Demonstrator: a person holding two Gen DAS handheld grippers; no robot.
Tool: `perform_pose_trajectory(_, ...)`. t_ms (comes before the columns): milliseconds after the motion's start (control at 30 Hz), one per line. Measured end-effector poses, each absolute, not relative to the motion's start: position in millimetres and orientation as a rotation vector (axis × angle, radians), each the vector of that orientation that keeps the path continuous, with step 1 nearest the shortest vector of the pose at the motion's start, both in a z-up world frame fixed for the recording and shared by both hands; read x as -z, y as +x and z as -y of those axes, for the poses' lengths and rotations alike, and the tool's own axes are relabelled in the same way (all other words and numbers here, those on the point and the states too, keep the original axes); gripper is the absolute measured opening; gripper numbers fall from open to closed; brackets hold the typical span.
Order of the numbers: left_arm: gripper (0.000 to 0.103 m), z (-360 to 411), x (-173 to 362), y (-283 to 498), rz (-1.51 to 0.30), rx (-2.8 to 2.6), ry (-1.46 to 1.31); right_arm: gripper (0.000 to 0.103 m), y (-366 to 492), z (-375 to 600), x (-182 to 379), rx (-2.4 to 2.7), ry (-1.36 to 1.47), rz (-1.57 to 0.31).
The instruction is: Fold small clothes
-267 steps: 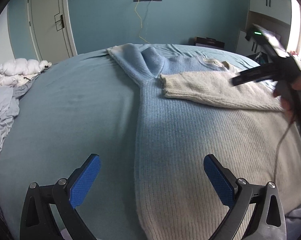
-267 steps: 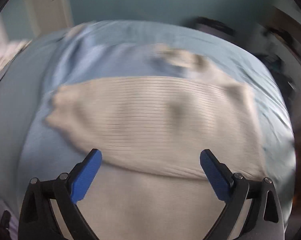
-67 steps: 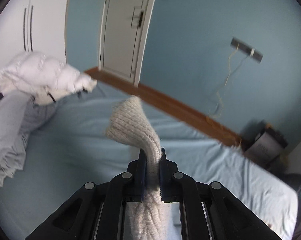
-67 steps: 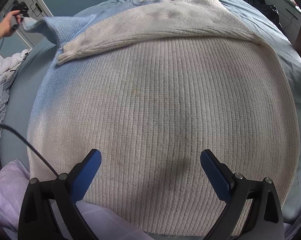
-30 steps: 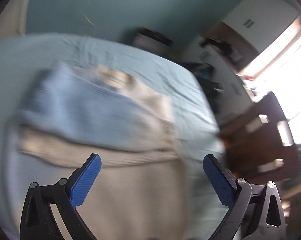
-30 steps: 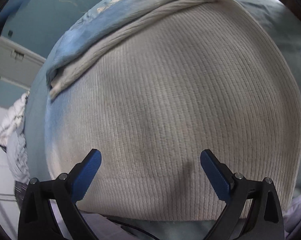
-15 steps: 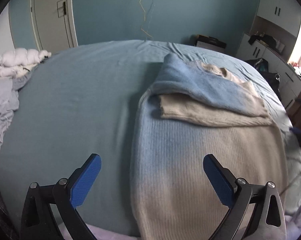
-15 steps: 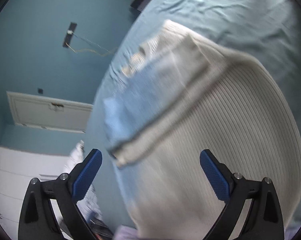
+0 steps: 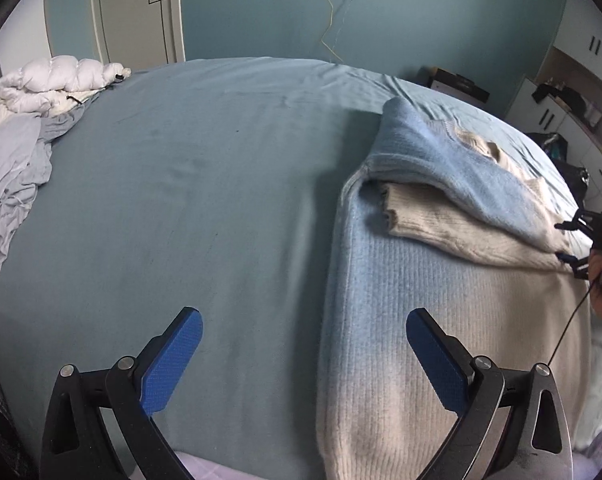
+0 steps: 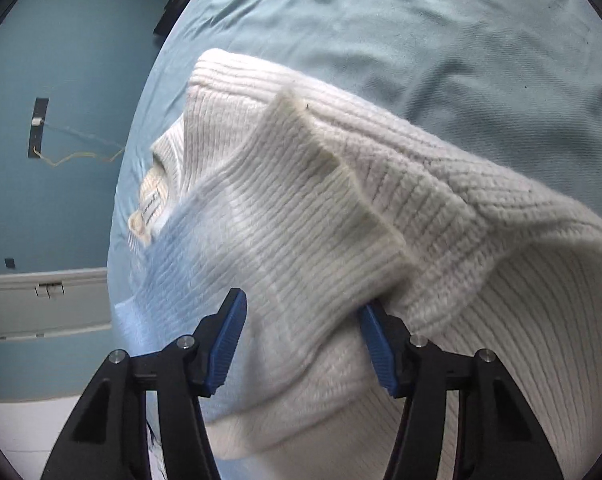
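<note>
Blue bed (image 9: 221,200); my left gripper (image 9: 303,364) apart, idle; my right gripper (image 10: 303,344) half-closed around sweater (image 10: 381,220) sleeve cuff, grip unclear; loose knit may slip, undoing fold

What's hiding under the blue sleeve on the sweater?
Under the blue sleeve lies the cream sleeve, its cuff end poking out, both folded across the sweater on the bed. The rest of the cream sleeve is covered.
</note>
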State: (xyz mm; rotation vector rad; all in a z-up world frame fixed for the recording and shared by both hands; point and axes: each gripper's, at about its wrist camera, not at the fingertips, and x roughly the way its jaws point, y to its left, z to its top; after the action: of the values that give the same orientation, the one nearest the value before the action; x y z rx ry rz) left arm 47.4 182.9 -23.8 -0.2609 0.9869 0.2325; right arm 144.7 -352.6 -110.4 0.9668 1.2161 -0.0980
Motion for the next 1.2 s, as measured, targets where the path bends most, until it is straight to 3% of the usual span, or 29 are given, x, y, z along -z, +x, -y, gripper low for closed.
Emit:
perform_pose_trajectory(33, 0.103, -183, 24, 47, -0.987, -0.233, -0.262, 0.037, 147, 351, 108, 0.118, 0.934, -1.212)
perform_pose_trajectory(67, 0.103, -183, 24, 47, -0.988, -0.234, -0.262, 0.008, 151, 348, 105, 0.136, 0.886, -1.216)
perform_pose_trajectory(167, 0.103, -182, 25, 47, -0.992, -0.239, -0.261, 0.004, 159, 340, 82, 0.131, 0.747, -1.203)
perform_pose_trajectory(500, 0.103, -179, 19, 44, -0.980, -0.241, -0.252, 0.003, 106, 321, -79, -0.035, 0.487, -0.819)
perform_pose_trajectory(633, 0.103, -177, 17, 43, -0.977, -0.236, -0.248, 0.003, 86, 327, -73, 0.010, 0.438, -0.802)
perform_pose_trajectory(667, 0.103, -177, 17, 43, -0.976, -0.232, -0.249, 0.005, 85, 328, -59, 0.038, 0.418, -0.832)
perform_pose_trajectory(733, 0.103, -176, 16, 43, -0.975, -0.229, -0.245, 0.019, 89, 326, -23, 0.081, 0.358, -0.909)
perform_pose_trajectory(767, 0.103, -175, 16, 43, -0.976, -0.228, -0.243, 0.043, 90, 325, -2, 0.120, 0.293, -0.960)
perform_pose_trajectory(800, 0.103, -175, 16, 43, -0.978, -0.225, -0.243, 0.059, 89, 325, 23, 0.180, 0.211, -1.030)
perform_pose_trajectory(867, 0.103, -176, 16, 43, -0.977, -0.223, -0.248, 0.059, 83, 325, 49, 0.233, 0.140, -1.106)
perform_pose_trajectory(967, 0.103, -178, 17, 43, -0.975, -0.227, -0.256, 0.059, 75, 307, 47, 0.203, 0.133, -1.116)
perform_pose_trajectory(1200, 0.103, -177, 20, 46, -0.985, -0.226, -0.254, 0.059, 108, 163, 36, -0.108, 0.120, -1.206)
